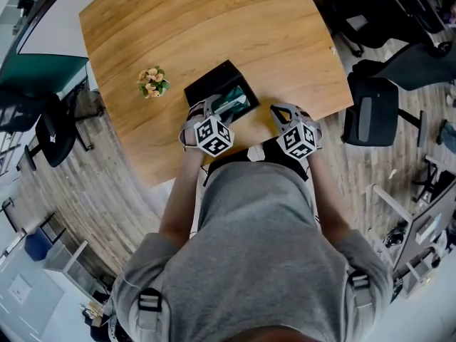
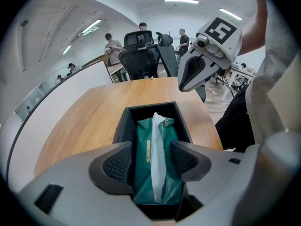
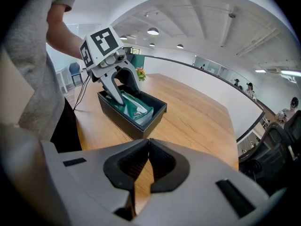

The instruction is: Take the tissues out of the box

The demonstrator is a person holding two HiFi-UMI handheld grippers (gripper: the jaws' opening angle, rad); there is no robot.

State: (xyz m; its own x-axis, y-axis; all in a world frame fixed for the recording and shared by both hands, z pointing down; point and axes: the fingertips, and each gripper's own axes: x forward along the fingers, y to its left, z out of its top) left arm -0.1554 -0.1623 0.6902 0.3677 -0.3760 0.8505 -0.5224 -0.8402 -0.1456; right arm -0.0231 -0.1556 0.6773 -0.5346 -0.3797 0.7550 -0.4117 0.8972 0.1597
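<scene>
Head view: we see the black box at the centre of the frame, near the lower edge of the counter. A green pack of tissues lies inside it. The left tongs hang over the box's near end. The right tongs sit just to the right of the box, over bare wood. A small bunch of flowers stands to the left of the box, apart from it, and a chair stands off the counter's right edge.

In the left gripper view we look along the left tongs' pads, low in the frame. They stand wide apart, one on each side of the pack, and do not squeeze it. The left pad overlaps the box's left wall and the right pad sits by the pack's right edge. A white tissue stands up along the pack's middle.

In the right gripper view the right tongs' tips meet with nothing between them, and only wood shows beneath. At upper left of that frame the left tongs reach down into the box.
</scene>
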